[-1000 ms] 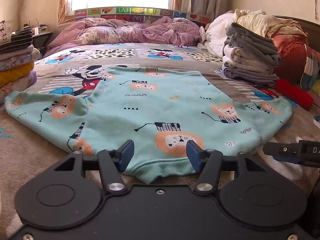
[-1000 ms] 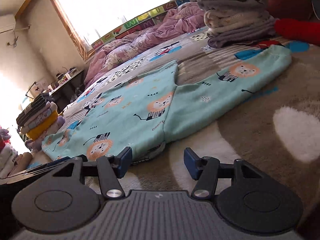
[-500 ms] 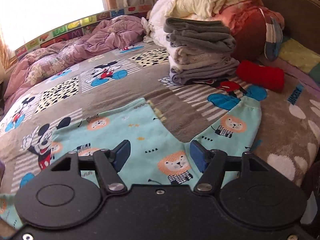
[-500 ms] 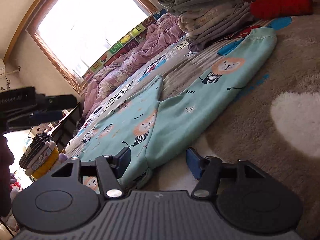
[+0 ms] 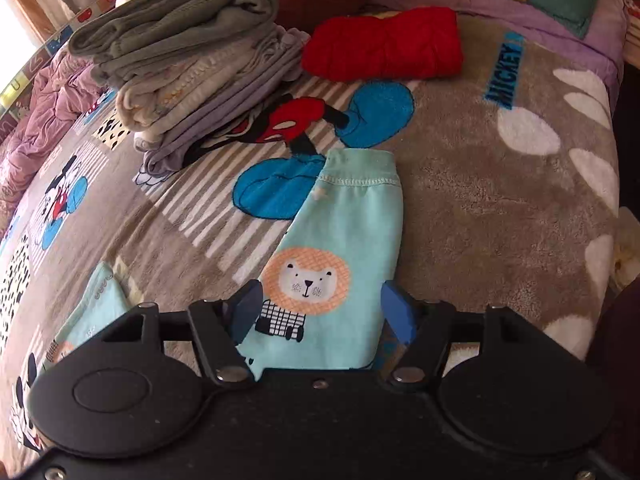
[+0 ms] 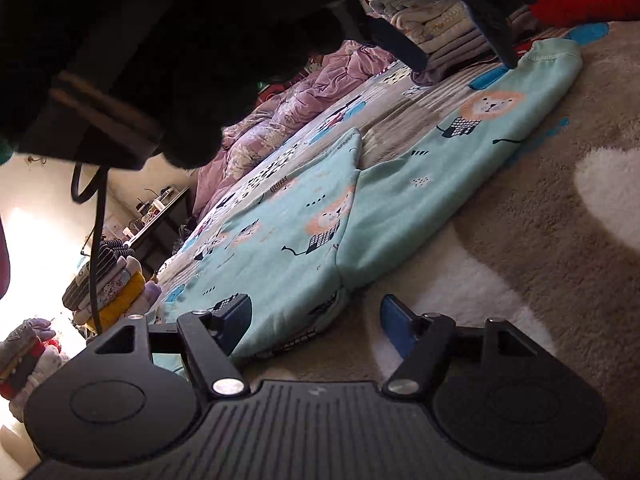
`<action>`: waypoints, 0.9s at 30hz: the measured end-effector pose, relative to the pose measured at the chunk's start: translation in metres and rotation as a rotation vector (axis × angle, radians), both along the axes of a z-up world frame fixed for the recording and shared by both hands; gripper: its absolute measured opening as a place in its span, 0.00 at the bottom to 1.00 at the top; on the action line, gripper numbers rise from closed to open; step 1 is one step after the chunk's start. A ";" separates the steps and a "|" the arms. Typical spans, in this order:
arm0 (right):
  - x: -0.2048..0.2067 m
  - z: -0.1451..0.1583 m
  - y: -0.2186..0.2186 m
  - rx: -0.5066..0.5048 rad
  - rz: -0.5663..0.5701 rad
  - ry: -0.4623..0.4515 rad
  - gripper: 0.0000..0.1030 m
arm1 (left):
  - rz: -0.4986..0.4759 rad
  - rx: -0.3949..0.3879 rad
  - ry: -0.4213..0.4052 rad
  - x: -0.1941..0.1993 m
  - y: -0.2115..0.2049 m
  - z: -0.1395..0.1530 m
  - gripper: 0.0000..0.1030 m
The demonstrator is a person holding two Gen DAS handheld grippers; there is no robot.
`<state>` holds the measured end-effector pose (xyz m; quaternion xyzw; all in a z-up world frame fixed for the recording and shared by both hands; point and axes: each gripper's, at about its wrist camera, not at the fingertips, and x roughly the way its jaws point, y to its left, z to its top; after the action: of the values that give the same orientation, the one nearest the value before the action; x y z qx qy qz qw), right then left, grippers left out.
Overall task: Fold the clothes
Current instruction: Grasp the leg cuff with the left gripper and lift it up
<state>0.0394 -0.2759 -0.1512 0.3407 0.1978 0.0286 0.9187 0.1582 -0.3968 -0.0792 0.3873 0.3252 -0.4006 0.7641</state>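
Mint-green child's sweatshirt with orange lion prints [image 6: 280, 236] lies flat on the plush grey-brown Mickey Mouse blanket [image 5: 480, 208] covering the bed. One sleeve [image 5: 340, 240] stretches out straight toward its ribbed cuff [image 5: 360, 166], which rests beside the blue cartoon patches of the blanket.

Left gripper [image 5: 320, 308]: black frame, blue pads, pointing steeply down over the sleeve. Jaws partly spread, one pad on each side of the sleeve's width above the lion print. Pads do not press the fabric; nothing held. In the right wrist view the same tool appears as a dark mass overhead, its blue tips [image 6: 508, 56] close to the cuff; contact there cannot be judged, as that part is in shadow.

Right gripper [image 6: 316, 320]: low, near level, at the near edge of the sweatshirt body close to the underarm. Jaws opening. Left pad sits over the hem fabric, right pad over bare blanket; no cloth pinched.

Beyond the cuff: a stack of folded grey and cream clothes [image 5: 192, 64] and a folded red fleece item [image 5: 384, 44], both apart from the sleeve. A second folded pile with stripes and yellow [image 6: 108, 284] stands at the bed's far side.
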 end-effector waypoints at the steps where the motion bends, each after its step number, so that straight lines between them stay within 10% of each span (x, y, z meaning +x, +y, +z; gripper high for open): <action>1: 0.001 0.000 0.002 -0.015 0.002 -0.004 0.69 | -0.013 0.016 -0.015 -0.003 -0.008 -0.003 0.64; 13: 0.006 -0.002 0.001 -0.008 0.017 -0.020 0.69 | -0.129 0.282 -0.222 -0.040 -0.067 -0.059 0.63; 17: 0.005 -0.002 0.005 -0.036 0.024 -0.027 0.69 | -0.135 0.340 -0.299 -0.042 -0.077 -0.063 0.37; 27: -0.002 -0.004 0.013 -0.124 0.041 -0.049 0.69 | -0.216 0.476 -0.526 -0.066 -0.085 -0.097 0.34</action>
<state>0.0377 -0.2629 -0.1550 0.2784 0.1836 0.0434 0.9418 0.0919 -0.4818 -0.1760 0.6758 0.1590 -0.2789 0.6635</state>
